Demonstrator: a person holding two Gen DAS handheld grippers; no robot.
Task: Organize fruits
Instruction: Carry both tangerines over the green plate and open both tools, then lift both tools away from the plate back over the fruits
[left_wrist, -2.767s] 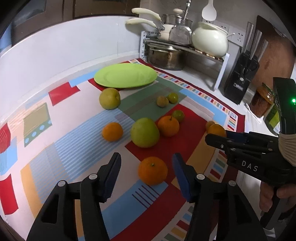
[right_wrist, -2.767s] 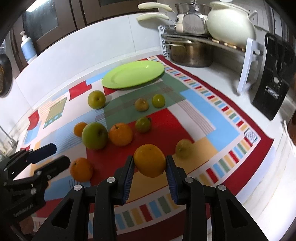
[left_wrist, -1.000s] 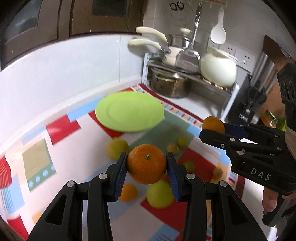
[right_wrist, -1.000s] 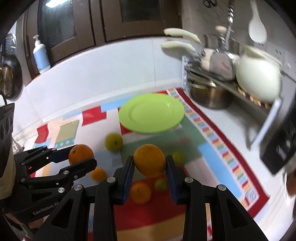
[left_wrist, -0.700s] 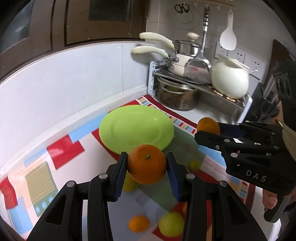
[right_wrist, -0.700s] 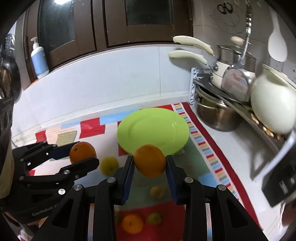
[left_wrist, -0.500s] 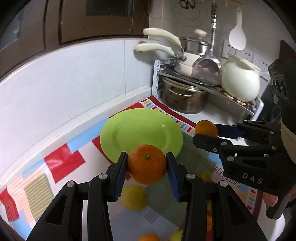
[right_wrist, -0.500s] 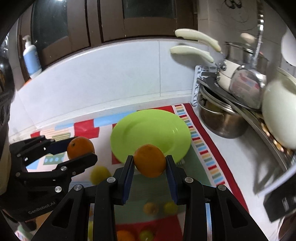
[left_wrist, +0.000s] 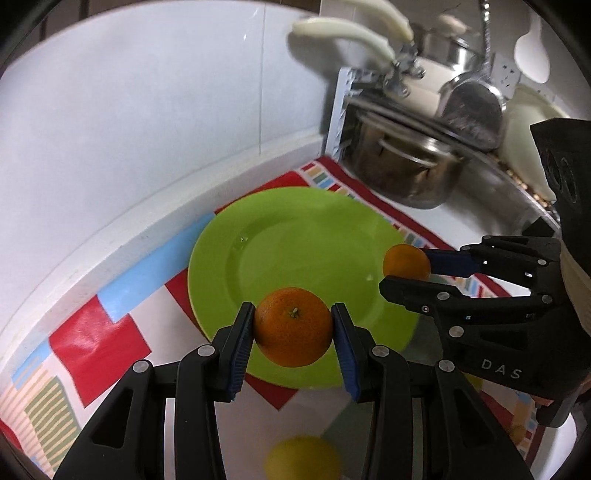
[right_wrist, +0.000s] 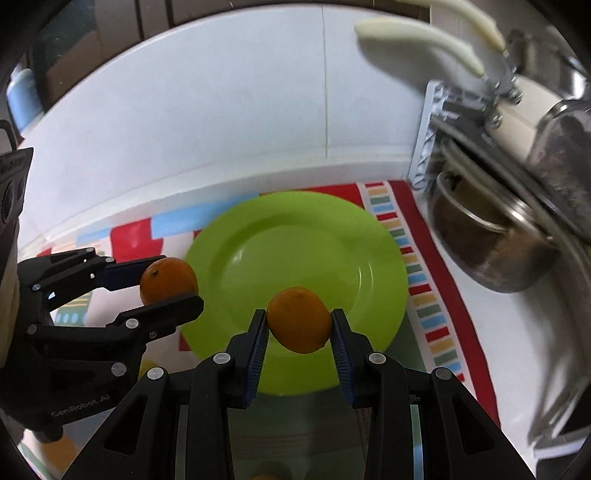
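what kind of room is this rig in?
Most likely a home kitchen counter. A steel pot sits under a dish rack holding pans with cream handles, against a white backsplash, with a green plate on a colourful mat.

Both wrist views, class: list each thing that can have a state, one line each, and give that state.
Left gripper: jaws shut on an orange.
Left orange: held above the plate's near edge, stem end facing the camera.
Right gripper: jaws shut on an orange.
Right orange: held over the plate.
Green plate: flat on the mat, nothing on it.
Steel pot: under the rack, contents unclear.
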